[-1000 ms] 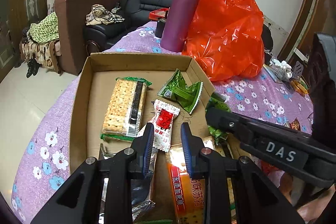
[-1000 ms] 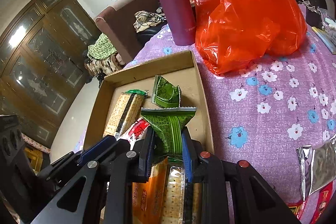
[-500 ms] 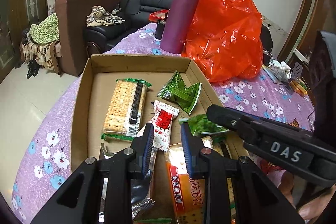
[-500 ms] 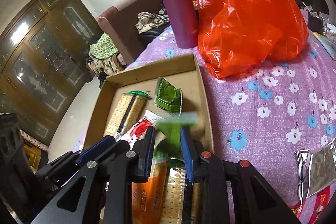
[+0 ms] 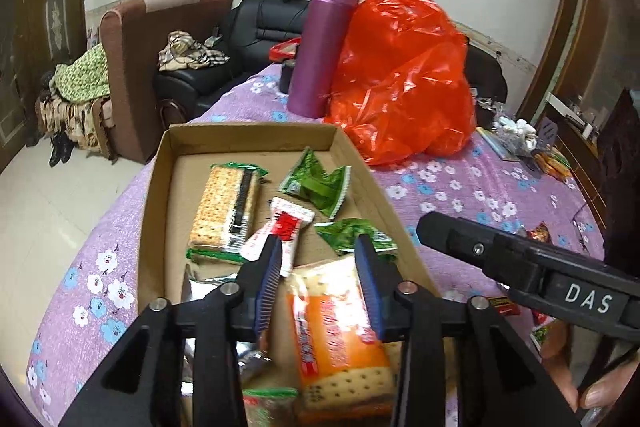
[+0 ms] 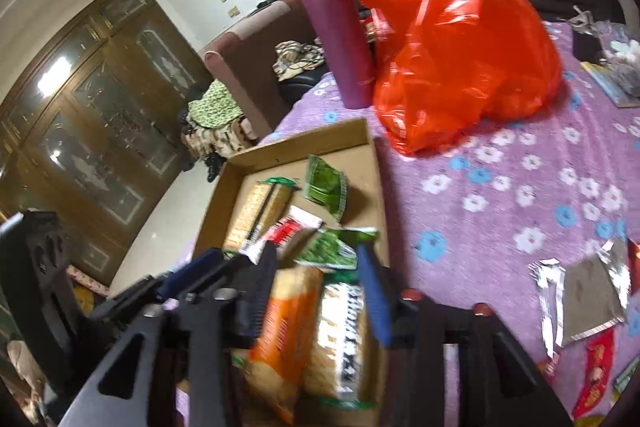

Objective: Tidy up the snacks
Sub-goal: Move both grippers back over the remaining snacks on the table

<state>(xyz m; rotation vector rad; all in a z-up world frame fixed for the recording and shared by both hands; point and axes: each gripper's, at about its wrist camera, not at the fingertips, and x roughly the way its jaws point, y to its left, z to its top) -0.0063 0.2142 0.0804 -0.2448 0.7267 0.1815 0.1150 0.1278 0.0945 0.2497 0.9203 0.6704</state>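
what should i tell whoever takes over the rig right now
Left tool: open, jaws just widened, nothing gripped; it hangs over the orange cracker pack in the cardboard box.
Right tool: open, jaws just widened; the small green packet it carried lies free in the box.
Done: box holds cracker packs, two green packets and a red-and-white candy.
Left: silver packet and red wrappers remain on the purple tablecloth.

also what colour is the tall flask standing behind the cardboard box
Purple, body and lid alike. The tall flask shows best in the left wrist view, standing beside the orange-red plastic bag.
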